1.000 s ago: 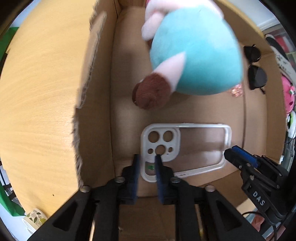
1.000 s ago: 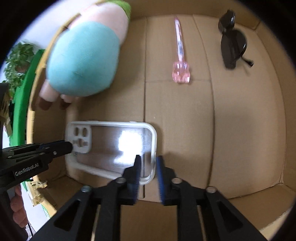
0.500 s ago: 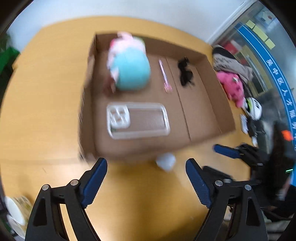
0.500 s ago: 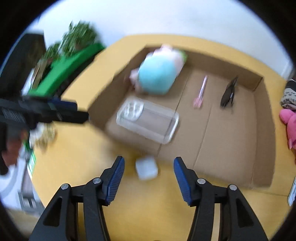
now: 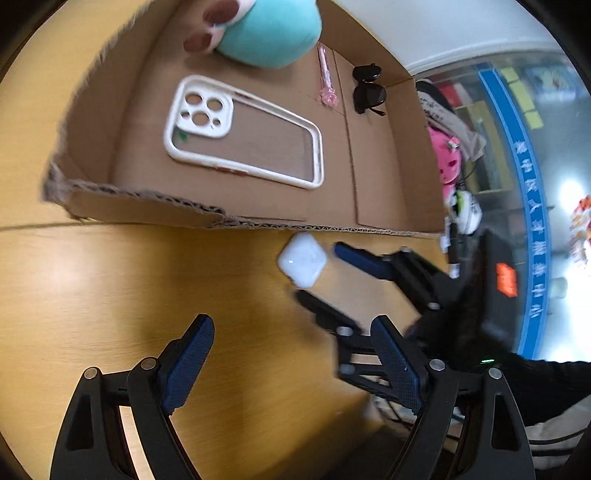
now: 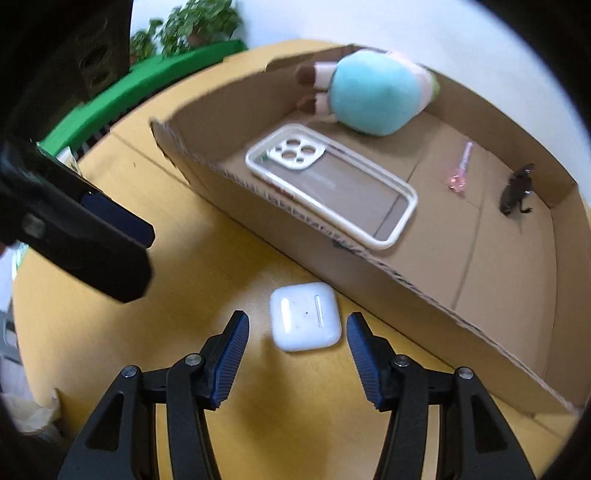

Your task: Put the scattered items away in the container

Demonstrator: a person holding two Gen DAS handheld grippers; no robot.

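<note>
A white earbuds case lies on the yellow table just outside the cardboard box. My right gripper is open, its fingers on either side of the case, not touching it. The case also shows in the left wrist view, with the right gripper around it. My left gripper is open and empty over the table, short of the case. Inside the box lie a clear phone case, a teal plush toy, a pink pen and black sunglasses.
The box's low front wall stands between the earbuds case and the box floor. A green mat and plants lie beyond the table at the left. A pink toy and clutter sit right of the box.
Both grippers let go of the phone case inside the box, opened and pulled back out. The right gripper has come down around the white earbuds case on the table.
</note>
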